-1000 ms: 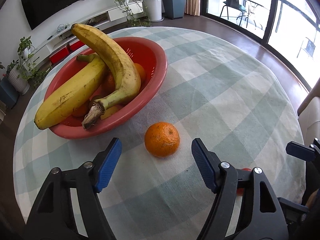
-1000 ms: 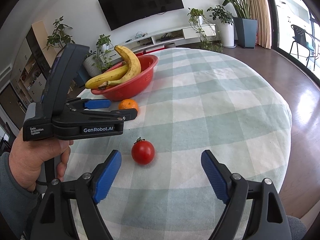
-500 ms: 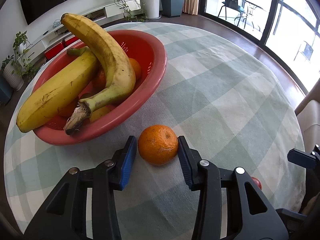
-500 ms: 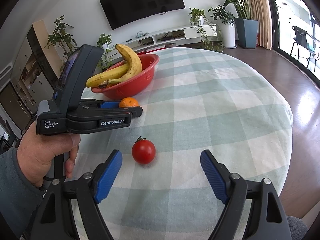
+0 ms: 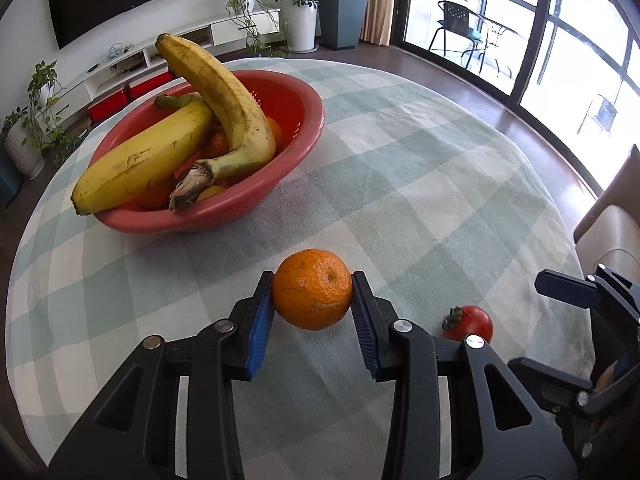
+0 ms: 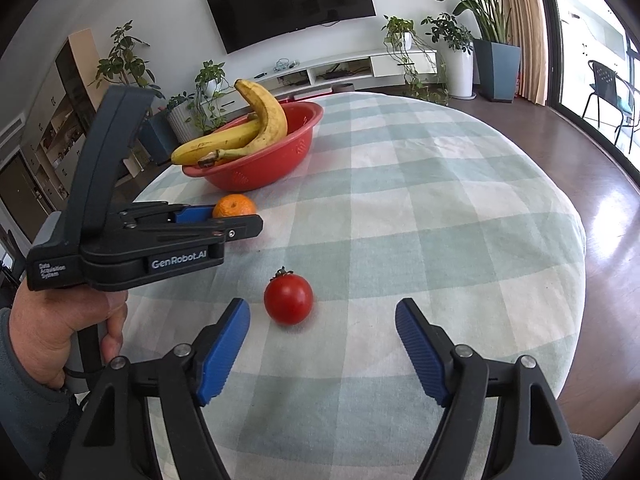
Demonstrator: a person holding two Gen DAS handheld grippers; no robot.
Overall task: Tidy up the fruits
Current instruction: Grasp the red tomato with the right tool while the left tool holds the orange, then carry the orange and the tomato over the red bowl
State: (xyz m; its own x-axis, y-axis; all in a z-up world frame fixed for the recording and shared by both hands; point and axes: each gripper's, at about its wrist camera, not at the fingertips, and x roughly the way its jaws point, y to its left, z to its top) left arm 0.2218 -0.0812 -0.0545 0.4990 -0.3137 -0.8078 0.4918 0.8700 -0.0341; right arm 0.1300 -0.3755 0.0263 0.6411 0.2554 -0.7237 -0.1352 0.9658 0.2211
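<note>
My left gripper (image 5: 312, 280) is shut on an orange mandarin (image 5: 312, 289), both blue pads pressing its sides just above the checked cloth. From the right wrist the same gripper (image 6: 232, 218) and mandarin (image 6: 234, 206) appear left of centre. A red bowl (image 5: 308, 120) behind holds two bananas (image 5: 228, 96) and small oranges. A red tomato (image 6: 288, 298) lies on the cloth between the tips of my right gripper (image 6: 322, 304), nearer the left finger. Those jaws are closing, and the pads do not touch the tomato.
The round table carries a green-and-white checked cloth (image 6: 420, 184), its edge falling away at right onto dark wood floor. A beige chair (image 5: 608, 232) stands at the table's right. A person's hand (image 6: 60, 320) holds the left gripper. A TV shelf and potted plants line the far wall.
The left jaws went from wide apart to shut on the mandarin, then drew back a little from the bowl with it. The right jaws narrowed slightly around the tomato.
</note>
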